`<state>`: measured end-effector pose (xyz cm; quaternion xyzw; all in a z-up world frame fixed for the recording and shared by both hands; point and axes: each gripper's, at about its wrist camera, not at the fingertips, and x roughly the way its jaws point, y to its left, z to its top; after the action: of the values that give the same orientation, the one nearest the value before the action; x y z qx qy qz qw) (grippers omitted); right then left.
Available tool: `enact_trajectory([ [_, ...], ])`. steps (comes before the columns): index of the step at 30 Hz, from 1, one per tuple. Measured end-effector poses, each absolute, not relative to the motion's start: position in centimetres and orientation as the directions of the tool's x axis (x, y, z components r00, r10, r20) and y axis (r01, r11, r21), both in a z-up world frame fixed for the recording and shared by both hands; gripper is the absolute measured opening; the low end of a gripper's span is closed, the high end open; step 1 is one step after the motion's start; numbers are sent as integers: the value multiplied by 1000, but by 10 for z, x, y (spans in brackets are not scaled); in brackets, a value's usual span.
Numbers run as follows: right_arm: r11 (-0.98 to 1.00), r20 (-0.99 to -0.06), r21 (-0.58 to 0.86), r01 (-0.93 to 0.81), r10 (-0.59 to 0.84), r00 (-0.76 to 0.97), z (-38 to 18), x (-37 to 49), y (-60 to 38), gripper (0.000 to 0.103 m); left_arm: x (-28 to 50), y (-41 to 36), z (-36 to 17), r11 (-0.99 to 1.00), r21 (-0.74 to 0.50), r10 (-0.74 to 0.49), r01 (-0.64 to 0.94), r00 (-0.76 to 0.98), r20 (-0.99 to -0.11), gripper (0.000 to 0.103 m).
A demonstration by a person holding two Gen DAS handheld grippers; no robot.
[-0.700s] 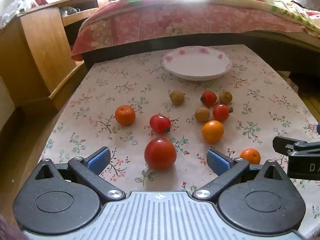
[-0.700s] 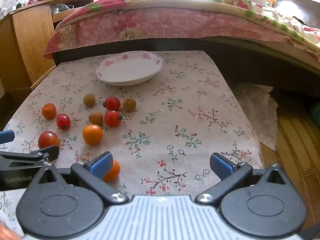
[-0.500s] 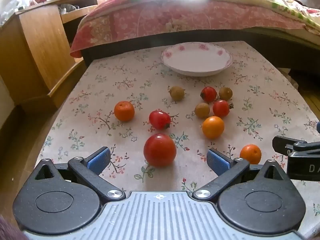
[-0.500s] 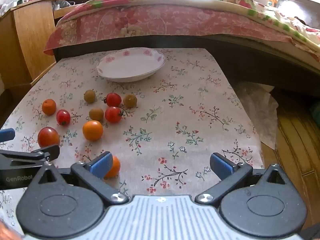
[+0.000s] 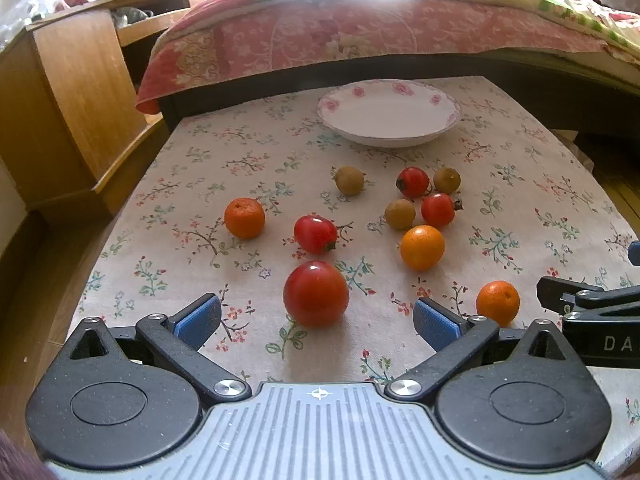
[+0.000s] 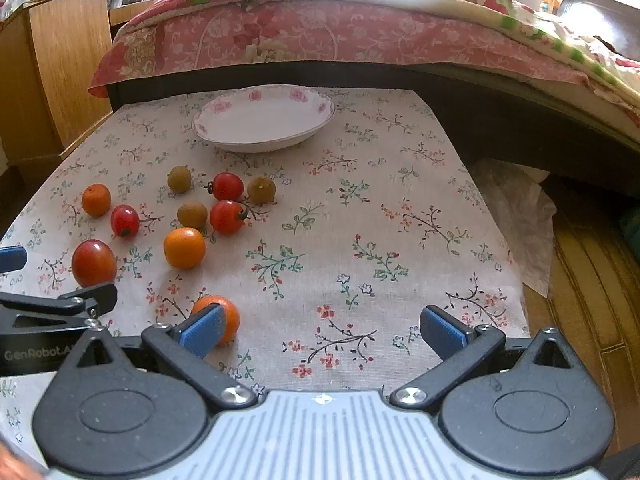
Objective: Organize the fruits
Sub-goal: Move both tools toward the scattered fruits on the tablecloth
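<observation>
Ten fruits counted loose on the floral tablecloth, none yet in the plate at the far end, so likely nothing done. Left gripper held low with jaws wide apart, big tomato just ahead. Right gripper likewise spread and empty, small orange beside, perhaps touching, its left pad.

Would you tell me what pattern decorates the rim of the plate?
Pink roses on white, around the plate rim; the left wrist view shows it best.
</observation>
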<state>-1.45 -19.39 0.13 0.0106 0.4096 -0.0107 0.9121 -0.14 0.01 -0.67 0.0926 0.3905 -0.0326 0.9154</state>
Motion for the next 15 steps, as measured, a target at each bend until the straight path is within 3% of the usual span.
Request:
enact_trajectory([
  [15, 1000, -751, 6, 23, -11, 661, 0, -13, -193, 103, -2, -1, -7, 979, 144, 7, 141, 687, -726, 103],
])
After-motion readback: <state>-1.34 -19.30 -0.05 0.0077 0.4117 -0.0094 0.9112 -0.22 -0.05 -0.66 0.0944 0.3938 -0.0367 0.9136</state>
